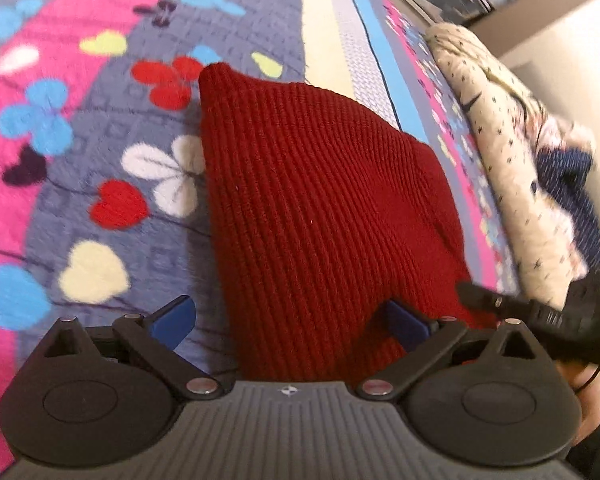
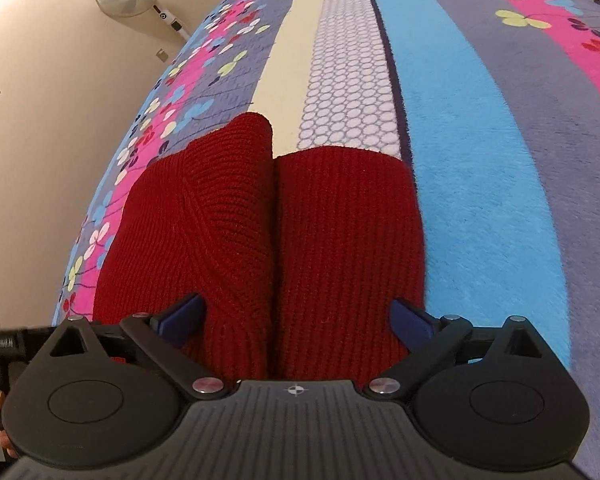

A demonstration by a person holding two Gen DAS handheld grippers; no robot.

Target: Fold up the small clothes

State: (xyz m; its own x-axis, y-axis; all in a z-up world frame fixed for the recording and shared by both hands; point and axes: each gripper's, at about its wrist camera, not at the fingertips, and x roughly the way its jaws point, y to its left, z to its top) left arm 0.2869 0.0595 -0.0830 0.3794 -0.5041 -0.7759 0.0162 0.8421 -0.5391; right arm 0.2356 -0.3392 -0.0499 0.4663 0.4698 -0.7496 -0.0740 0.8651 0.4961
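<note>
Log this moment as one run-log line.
left gripper: open | right gripper: open | red knit garment: folded, on blanket, not gripped

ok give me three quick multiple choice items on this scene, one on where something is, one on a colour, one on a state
1. Where does the red knit garment lie?
A. on the patterned blanket
B. on a wooden chair
C. in a laundry basket

2. What colour are the pads on the gripper fingers?
A. yellow
B. blue
C. white

3. How do the two grippers stand?
A. both shut on the garment
B. one open, one shut
C. both open

Answers:
1. A, the garment rests flat on the striped, flowered blanket in both wrist views.
2. B, the pads at the fingertips of the left gripper and the right gripper are dark blue.
3. C, in each view the jaws stand wide apart with the knit between them, and no pad presses on it.
</note>
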